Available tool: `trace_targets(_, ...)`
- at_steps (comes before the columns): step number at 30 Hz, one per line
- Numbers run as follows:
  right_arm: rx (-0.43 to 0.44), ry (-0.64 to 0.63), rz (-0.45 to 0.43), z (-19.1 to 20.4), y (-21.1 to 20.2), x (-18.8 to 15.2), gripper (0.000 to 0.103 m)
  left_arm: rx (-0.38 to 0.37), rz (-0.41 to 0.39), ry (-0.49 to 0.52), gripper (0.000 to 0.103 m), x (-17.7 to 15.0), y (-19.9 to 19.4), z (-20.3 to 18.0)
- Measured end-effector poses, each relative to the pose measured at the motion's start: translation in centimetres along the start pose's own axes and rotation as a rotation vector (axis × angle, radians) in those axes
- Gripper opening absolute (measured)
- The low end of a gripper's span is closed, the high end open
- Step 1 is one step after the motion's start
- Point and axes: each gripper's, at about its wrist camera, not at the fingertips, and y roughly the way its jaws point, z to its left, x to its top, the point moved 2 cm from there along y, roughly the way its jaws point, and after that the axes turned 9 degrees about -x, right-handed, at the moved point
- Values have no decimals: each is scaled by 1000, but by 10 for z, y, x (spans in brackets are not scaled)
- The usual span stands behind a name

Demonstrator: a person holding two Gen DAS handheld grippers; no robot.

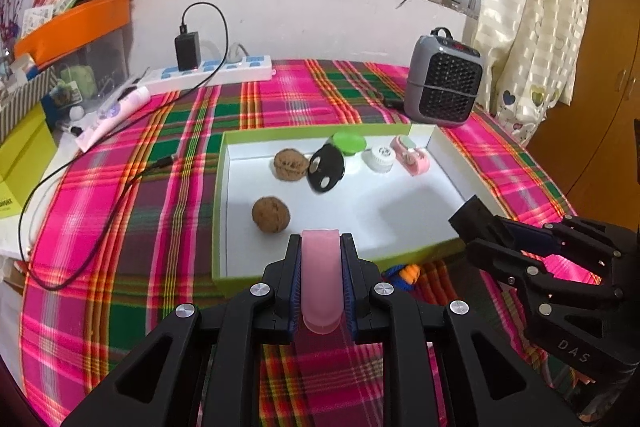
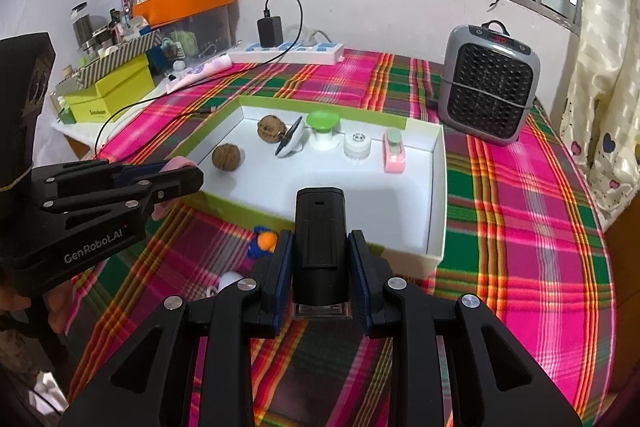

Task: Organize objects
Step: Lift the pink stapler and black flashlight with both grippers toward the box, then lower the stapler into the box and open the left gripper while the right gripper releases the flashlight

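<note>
Pink piece: a translucent pink strip (image 1: 321, 283) is clamped between the two fingers of the left tool (image 1: 321, 251), its far end reaching just over the near wall of the tray (image 1: 400, 254).
Black block: the right tool (image 2: 320, 255) is clenched on a black oblong device (image 2: 319, 227), held upright just short of the tray's near wall.
Tray: a white-lined, green-rimmed box lid on the plaid-covered bench (image 1: 160, 155), ahead of both tools.
Walnuts: two, (image 1: 271, 214) near the left tool and (image 1: 291, 165) farther back.
Other tray contents: one black-faced round item (image 1: 326, 169) leaning tilted; one green-topped white stand (image 2: 323, 131); one white ribbed cap (image 2: 357, 145); one pink tape dispenser (image 2: 394, 151), set in a row along the far wall.
Partly hidden: a blue-and-orange knitted item (image 2: 264, 241) lies outside the tray's near wall, partly cut off by the right tool; a white object (image 2: 230, 281) beside it is too covered to identify.
Background: one grey fan heater (image 2: 489, 87), one power strip (image 2: 288, 53).
</note>
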Motion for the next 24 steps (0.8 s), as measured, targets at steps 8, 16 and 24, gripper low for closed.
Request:
trace_targets(8, 1, -3, 1, 0, 11, 14, 28, -6, 8, -22, 16, 13, 15, 6)
trace_targets(16, 6, -1, 32, -5, 36, 28, 28, 4, 27, -32, 16, 23, 37, 14)
trace_targets(24, 10, -6, 65, -7, 61, 38, 28, -2, 57, -32, 16, 28, 57, 18)
